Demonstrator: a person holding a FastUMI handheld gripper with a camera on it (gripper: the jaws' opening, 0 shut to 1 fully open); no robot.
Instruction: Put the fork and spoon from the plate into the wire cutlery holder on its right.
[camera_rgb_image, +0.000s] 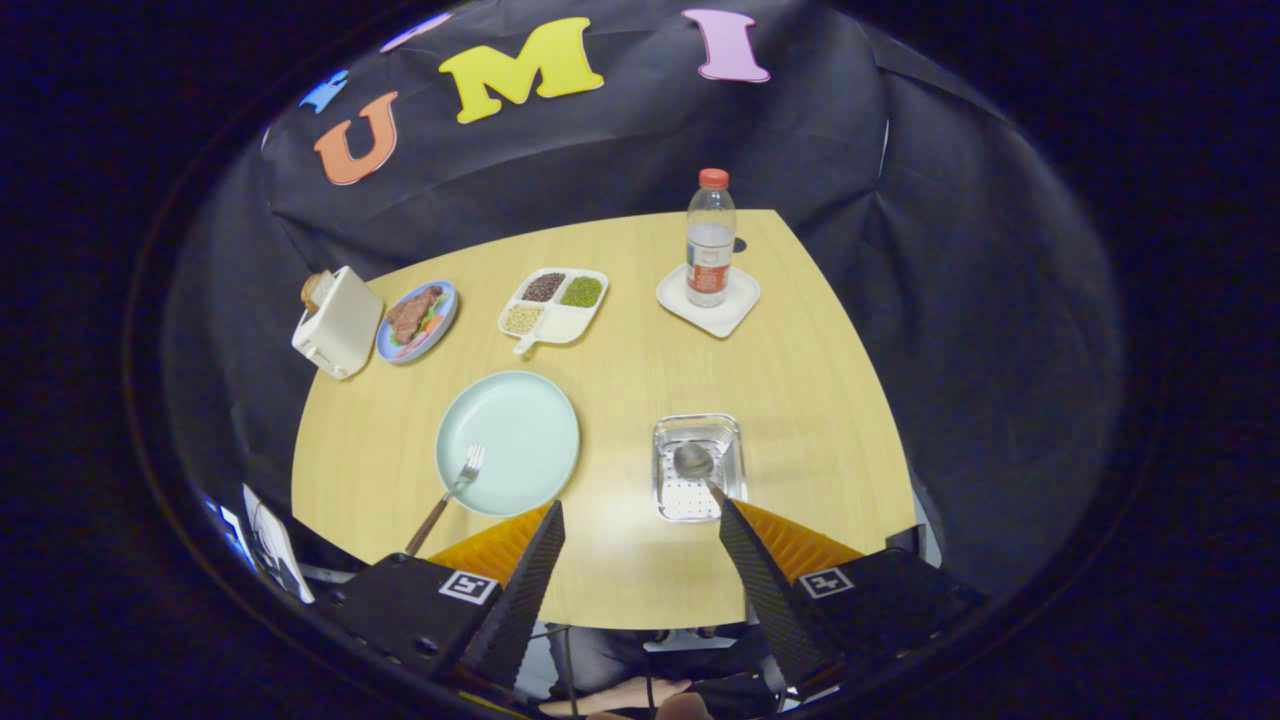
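A pale green plate (520, 425) lies on the wooden table, ahead of my left finger. A fork (450, 493) with a brown handle rests on the plate's near left rim, tines toward the plate's middle, handle hanging off toward me. Right of the plate stands the metal cutlery holder (699, 467), with the spoon (695, 462) standing in it, bowl up. My gripper (640, 515) hovers high above the table's near edge, open, with nothing between its fingers. The right fingertip (735, 520) appears just below the holder.
At the back of the table (800, 380) stand a water bottle (710, 240) on a white square coaster, a divided tray of beans (553, 303), a blue plate of food (417, 320) and a white toaster (337, 322). A person's hand (640, 695) is below the fingers.
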